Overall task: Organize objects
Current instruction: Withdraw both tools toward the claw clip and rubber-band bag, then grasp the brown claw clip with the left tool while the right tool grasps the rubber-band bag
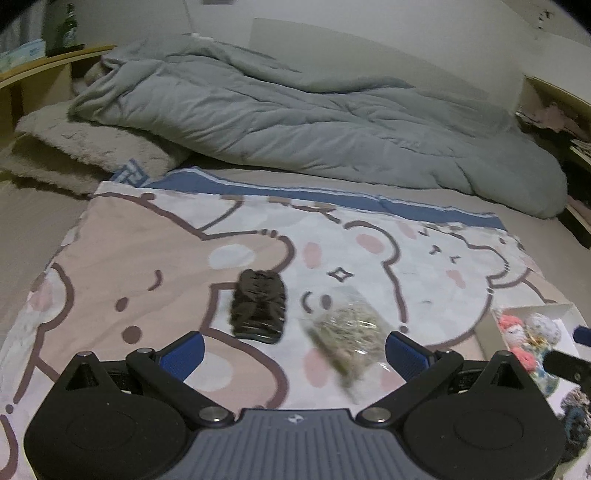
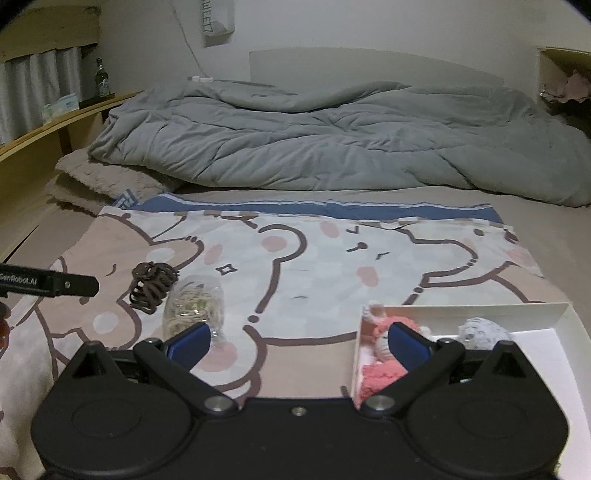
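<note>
Left wrist: spread tongs [image 1: 293, 349] above hair ties [image 1: 258, 307].

Rumpled grey duvet [image 2: 332, 140] on bed, wooden shelf [image 2: 55, 125] alongside.

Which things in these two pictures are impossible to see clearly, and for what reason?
- White box, right wrist view: near part hidden behind the right gripper.
- Knitted toys: partly covered by a finger, exact number unclear.
- Clear bag, left wrist view: motion blur, contents unidentifiable.
- Bottle on the shelf: too small and dark to read.
- White box, left wrist view: cut by the right edge.
</note>
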`<state>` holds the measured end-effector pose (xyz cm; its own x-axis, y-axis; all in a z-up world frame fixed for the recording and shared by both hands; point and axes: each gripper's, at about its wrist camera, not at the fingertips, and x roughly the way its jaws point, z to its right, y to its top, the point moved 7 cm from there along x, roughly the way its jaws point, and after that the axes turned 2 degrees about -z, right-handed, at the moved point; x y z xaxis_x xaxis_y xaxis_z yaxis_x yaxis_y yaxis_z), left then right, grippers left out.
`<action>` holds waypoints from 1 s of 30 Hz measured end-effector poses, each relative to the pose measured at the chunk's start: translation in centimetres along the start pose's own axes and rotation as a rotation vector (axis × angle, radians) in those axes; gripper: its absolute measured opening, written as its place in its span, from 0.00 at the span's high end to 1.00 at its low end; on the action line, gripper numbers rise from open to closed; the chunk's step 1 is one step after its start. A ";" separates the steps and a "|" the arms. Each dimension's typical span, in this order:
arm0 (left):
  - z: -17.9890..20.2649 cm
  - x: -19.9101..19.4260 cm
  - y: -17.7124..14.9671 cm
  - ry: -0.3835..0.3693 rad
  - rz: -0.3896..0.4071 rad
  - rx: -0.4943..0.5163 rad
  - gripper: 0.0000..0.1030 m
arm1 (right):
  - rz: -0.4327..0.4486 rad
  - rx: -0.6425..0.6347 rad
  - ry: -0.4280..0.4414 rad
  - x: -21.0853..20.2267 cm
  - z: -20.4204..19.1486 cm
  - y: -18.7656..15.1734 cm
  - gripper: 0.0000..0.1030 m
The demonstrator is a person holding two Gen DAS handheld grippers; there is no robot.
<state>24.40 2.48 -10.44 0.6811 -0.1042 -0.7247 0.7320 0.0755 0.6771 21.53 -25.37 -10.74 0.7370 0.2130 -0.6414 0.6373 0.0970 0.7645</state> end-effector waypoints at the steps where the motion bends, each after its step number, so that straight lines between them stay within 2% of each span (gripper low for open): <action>1: -0.5 0.3 0.3 0.012 -0.002 -0.010 0.00 | -0.003 0.000 0.005 0.2 -0.2 0.0 0.00; 7: -2.5 2.2 2.3 0.053 0.005 -0.072 0.00 | -0.007 -0.028 0.030 0.8 -1.6 0.2 0.00; 10: -2.7 3.6 3.3 0.080 0.001 -0.053 0.00 | -0.015 -0.007 0.047 1.2 -2.2 0.3 0.00; 17: -1.8 7.3 4.6 0.073 -0.022 -0.002 0.03 | -0.056 0.053 0.105 3.5 -3.6 0.5 0.00; 22: -1.8 10.0 4.7 0.067 -0.047 -0.012 0.13 | -0.063 0.023 0.121 6.0 -4.5 1.3 0.00; 27: -2.9 12.6 3.7 0.065 -0.076 -0.051 0.34 | -0.105 0.006 0.152 8.8 -5.3 1.8 0.00; 30: -3.2 13.8 3.4 0.061 -0.095 -0.050 0.39 | -0.119 -0.031 0.164 10.5 -6.4 1.8 0.00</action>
<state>36.35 4.45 -18.53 0.6069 -0.0531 -0.7930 0.7923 0.1180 0.5986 28.99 -16.75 -15.69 0.6087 0.3534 -0.7104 0.7085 0.1608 0.6871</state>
